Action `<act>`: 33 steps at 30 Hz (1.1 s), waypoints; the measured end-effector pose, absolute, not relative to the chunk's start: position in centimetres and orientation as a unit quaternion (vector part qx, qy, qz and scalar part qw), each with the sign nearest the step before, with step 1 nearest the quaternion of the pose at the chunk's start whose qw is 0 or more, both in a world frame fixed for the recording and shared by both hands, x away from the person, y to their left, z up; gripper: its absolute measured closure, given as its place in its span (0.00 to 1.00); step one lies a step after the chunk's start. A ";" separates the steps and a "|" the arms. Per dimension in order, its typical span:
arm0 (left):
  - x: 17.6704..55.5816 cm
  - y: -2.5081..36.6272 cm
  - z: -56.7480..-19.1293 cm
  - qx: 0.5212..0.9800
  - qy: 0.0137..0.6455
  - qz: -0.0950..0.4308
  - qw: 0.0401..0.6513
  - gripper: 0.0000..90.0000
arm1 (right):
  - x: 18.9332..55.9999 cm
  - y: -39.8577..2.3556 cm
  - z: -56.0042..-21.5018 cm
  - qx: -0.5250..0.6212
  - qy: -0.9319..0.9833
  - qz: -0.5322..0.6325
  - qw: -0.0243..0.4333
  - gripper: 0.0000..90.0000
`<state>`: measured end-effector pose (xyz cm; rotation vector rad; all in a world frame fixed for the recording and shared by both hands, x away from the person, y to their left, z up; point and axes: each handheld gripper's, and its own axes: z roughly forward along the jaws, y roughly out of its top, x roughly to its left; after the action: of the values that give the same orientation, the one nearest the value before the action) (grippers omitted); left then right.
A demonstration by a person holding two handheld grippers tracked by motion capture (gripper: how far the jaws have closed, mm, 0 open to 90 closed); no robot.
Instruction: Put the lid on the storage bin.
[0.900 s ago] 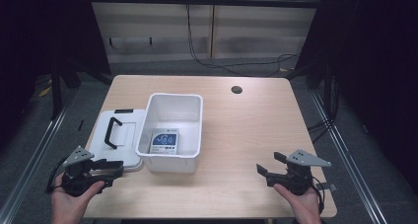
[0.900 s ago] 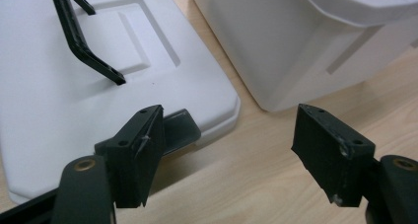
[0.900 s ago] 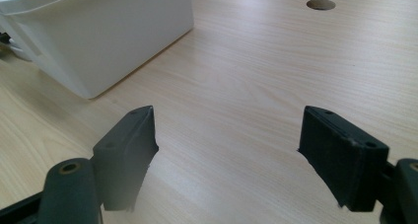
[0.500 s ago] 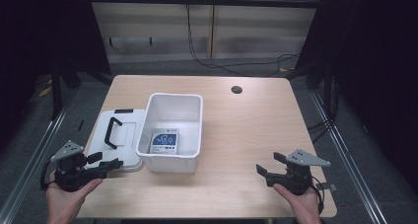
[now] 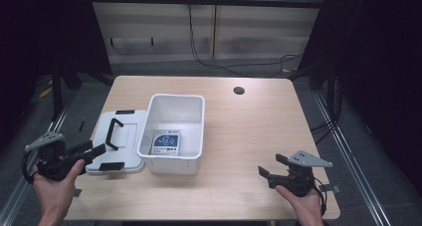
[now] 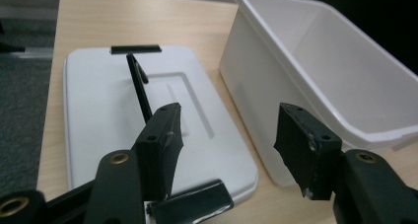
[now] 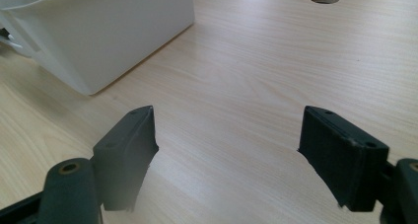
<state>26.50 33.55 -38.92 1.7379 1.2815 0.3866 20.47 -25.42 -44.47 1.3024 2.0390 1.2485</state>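
Observation:
A white bin (image 5: 191,104) stands left of the table's middle with a blue-and-white packet (image 5: 165,142) lying flat in it. Its white lid (image 5: 127,146) lies beside it on the left, black handle (image 5: 115,131) raised. My left gripper (image 5: 97,147) hovers at the lid's near left corner, open and empty. In the left gripper view the gripper (image 6: 226,135) points over the lid (image 6: 98,105), its handle (image 6: 138,83) and the bin's wall (image 6: 256,86). My right gripper (image 5: 270,165) rests open near the front right; its own view shows the gripper (image 7: 226,145) empty above bare wood, facing the bin (image 7: 108,26).
The wooden table (image 5: 259,126) has a round cable hole (image 5: 239,90) at the back right. Black clips sit on the lid's ends; one (image 6: 192,204) lies just under my left jaws. Dark floor and table legs flank the left edge.
My left gripper has drawn back to the left, from over the table's front to the lid's near left corner. The right gripper, bin and lid have stayed put.

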 end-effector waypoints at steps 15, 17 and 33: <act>30.8 33.2 -38.2 0.724 0.544 0.163 0.392 0.56 | 20.5 -25.3 -44.5 0.463 0.738 0.445 0.207 0.24; 31.4 33.2 -37.8 0.728 0.544 0.156 0.387 0.56 | 20.5 -25.2 -44.5 0.464 0.738 0.445 0.204 0.24; 34.9 32.8 -37.0 0.745 0.559 0.136 0.338 0.70 | 20.5 -25.1 -44.6 0.460 0.742 0.444 0.201 0.24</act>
<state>34.92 32.82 -36.98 1.9409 1.4568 0.3540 20.53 -25.15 -44.56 1.2858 2.0726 1.2397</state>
